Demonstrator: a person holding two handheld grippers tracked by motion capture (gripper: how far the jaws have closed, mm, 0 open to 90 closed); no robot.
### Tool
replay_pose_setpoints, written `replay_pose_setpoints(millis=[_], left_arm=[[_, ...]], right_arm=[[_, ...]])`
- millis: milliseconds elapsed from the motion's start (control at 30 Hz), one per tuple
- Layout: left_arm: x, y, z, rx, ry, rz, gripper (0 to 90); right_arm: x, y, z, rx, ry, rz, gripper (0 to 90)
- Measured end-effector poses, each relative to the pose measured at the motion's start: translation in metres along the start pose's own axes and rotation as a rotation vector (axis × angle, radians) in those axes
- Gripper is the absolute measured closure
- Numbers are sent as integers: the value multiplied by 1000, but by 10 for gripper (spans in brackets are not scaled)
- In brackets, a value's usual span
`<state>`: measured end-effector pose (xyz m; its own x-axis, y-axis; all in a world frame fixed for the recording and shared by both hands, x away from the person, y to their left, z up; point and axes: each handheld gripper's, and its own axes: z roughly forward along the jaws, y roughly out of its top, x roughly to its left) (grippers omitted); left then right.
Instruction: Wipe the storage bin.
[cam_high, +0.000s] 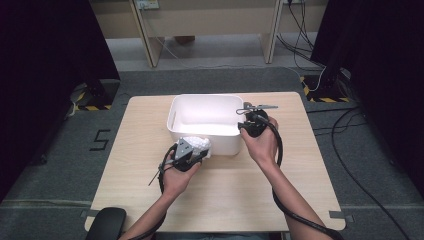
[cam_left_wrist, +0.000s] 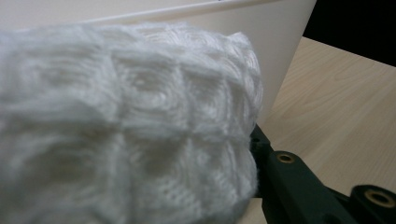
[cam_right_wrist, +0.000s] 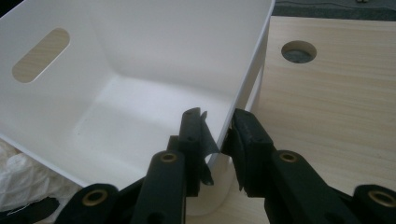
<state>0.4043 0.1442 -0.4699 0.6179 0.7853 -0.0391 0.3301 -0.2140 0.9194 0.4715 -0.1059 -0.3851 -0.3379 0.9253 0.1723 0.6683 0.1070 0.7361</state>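
Cloth first: the white waffle-knit fabric bundle (cam_high: 199, 145) is soft, light and squashy, so pinch a thick fold. Your left gripper (cam_high: 192, 156) is clamped on it, just outside the near wall of the white rectangular plastic bin (cam_high: 176, 120). Your right gripper (cam_right_wrist: 217, 135) grips that bin's rim at its near right corner, one jaw inside, one outside.

Both hand-held grippers (cam_high: 197, 152) (cam_high: 248, 122) clamped.
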Motion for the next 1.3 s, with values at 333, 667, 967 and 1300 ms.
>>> replay_pose_setpoints(millis=[333, 667, 967, 1300], left_arm=[[0, -9, 6, 30, 2, -5, 748], [2, -15, 10, 52, 5, -14, 748], [2, -15, 10, 58, 4, -11, 748], [2, -15, 10, 62, 5, -8, 748]], right_arm=[[0, 0, 0, 0, 0, -2, 748], [0, 0, 0, -3, 1, 1, 748], [0, 0, 0, -1, 1, -1, 749], [0, 0, 0, -2, 1, -2, 748]])
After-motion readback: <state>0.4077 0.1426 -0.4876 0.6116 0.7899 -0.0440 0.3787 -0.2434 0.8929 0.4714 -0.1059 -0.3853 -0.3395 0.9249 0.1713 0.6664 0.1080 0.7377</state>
